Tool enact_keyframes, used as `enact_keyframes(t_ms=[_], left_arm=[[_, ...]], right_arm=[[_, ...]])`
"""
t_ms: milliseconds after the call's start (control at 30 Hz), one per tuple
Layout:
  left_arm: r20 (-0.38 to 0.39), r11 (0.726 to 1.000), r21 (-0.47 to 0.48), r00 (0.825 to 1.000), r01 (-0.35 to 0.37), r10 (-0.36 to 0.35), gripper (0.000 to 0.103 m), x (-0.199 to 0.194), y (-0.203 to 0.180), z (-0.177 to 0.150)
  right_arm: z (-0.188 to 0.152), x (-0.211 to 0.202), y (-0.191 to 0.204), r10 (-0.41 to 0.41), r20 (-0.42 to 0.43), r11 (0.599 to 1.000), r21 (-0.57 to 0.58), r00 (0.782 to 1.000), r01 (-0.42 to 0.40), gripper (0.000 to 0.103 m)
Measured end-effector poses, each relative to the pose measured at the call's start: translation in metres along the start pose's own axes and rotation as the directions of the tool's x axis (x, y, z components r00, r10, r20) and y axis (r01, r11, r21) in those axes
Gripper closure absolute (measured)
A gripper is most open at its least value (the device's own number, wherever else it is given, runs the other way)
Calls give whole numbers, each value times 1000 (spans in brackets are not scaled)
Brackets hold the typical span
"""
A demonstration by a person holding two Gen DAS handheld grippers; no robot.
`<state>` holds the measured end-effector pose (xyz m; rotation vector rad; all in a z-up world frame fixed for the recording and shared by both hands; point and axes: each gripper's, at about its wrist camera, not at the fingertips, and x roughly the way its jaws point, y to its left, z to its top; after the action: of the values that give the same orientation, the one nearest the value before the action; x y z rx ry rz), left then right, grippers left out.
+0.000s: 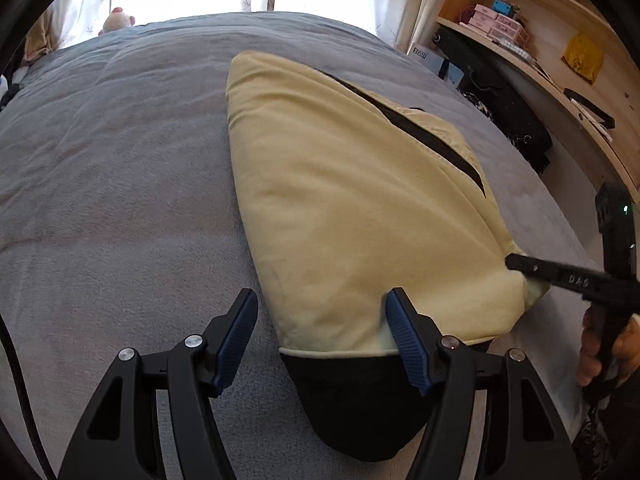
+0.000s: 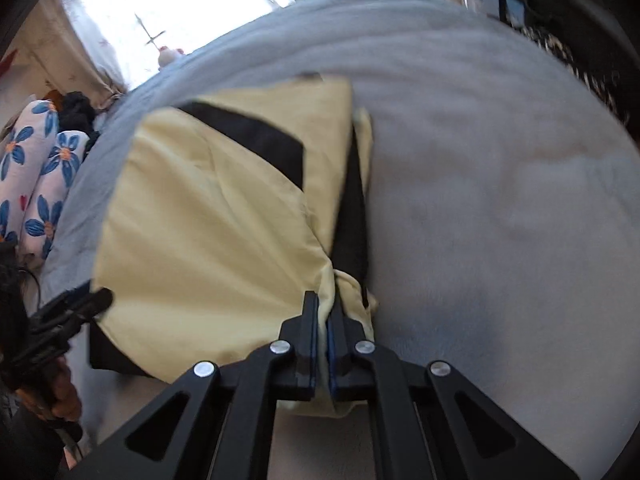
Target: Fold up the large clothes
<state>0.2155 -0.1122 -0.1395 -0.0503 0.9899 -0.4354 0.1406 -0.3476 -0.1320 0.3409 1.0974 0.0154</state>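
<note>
1. Your pale yellow garment [image 1: 340,200] with black trim lies partly folded on the grey blanket [image 1: 120,180] that covers the bed, nearer the bed's right edge than its left.
2. Its black hem [image 1: 352,400] points toward you at the near edge of the bed; a black stripe [image 1: 420,136] runs along the yellow cloth on the right side.
3. Your left gripper [image 1: 320,312] stands wide, its blue pads [image 1: 236,340] straddling the near left corner of the garment, just above the black hem; the pads do not press on the cloth.
4. Your right gripper [image 2: 323,304] is closed tight on a bunched fold of the yellow cloth at the garment's near right corner, where the fabric gathers into the pinch.
5. In the left wrist view, the right gripper [image 1: 516,262] reaches in from the right and meets that same corner.
6. Flowered bedding [image 2: 36,184] lies beside the bed's left edge, and wooden shelves [image 1: 520,40] stand beyond its right edge.
</note>
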Motion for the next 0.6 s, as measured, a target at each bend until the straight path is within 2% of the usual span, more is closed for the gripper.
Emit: enact_keyframes(t_ms=[67,133,167,200,267,400,533,600], left_arm=[[-2,1000,1,1000,-5,5,38,-4,0,2],[-7,1000,22,1000,-12,12,38,-9,-1,5],[-9,999,33,1000,-6,7,38,-12,-1,7],[-11,999,40,1000,2,-2,38,-15,-1,8],[-8,999,44,1000,23,-23,38,-20,1,17],[10,999,0,999,43,-43,37,-21,17,43],[-10,995,-72,998,63,-63,37,-3,36,70],[-38,991,-112,996,75,-79,37,11,45,83]], right_arm=[[6,-7,-4,31,-2,997,67,1000,-31,99],[16,-17,-8,80,-8,989,123,997,-78,92],[23,-23,-9,109,4,985,136,994,-109,86],[30,-28,-11,128,30,980,148,991,-131,72],[46,-33,-9,138,66,977,157,988,-147,52],[90,-19,-11,124,109,972,185,986,-142,52],[122,16,-22,120,82,957,256,989,-138,52],[134,33,-21,119,58,959,253,991,-130,52]])
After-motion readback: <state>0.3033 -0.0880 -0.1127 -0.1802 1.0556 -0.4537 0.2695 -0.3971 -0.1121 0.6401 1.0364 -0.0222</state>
